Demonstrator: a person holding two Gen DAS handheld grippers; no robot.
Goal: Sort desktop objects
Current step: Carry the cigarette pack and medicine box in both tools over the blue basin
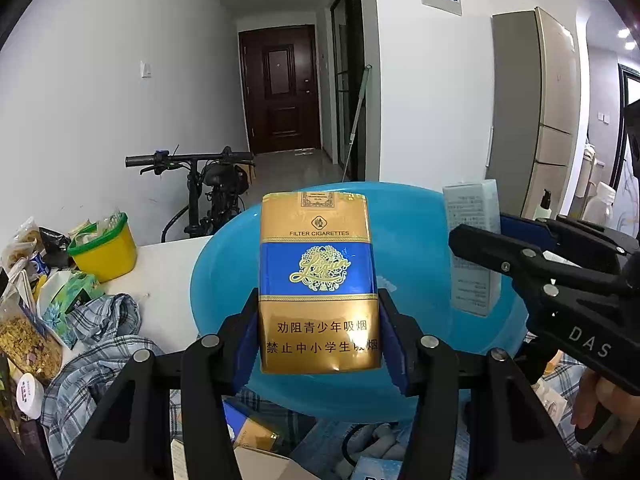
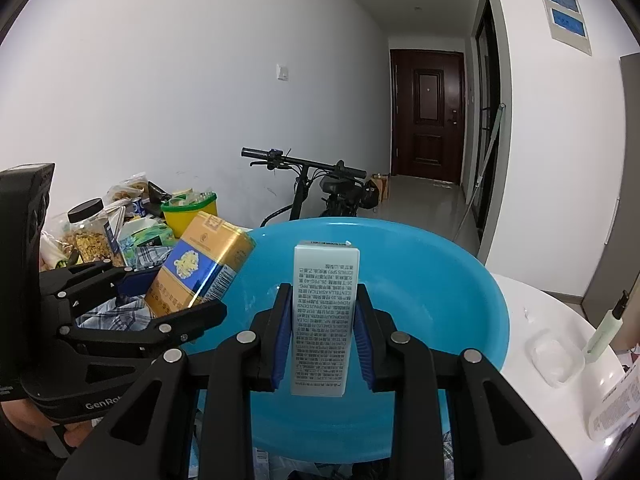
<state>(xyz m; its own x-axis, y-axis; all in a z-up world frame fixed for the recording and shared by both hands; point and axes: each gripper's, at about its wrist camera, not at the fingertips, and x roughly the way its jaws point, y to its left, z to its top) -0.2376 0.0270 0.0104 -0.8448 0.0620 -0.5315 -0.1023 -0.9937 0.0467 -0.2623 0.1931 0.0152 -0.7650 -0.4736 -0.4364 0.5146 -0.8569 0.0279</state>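
Hovering over the blue basin [image 1: 400, 216], the left gripper [image 1: 318, 332] clamps a cigarette pack [image 1: 318, 280] and the right gripper [image 2: 322, 332] pinches a pale box [image 2: 324, 320], so the drop-off step seemingly needs only jaws opening.

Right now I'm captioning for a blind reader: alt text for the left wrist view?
The left tool grips an upright gold-and-blue cigarette pack over a blue plastic basin; at right, the right tool holds a pale printed carton.
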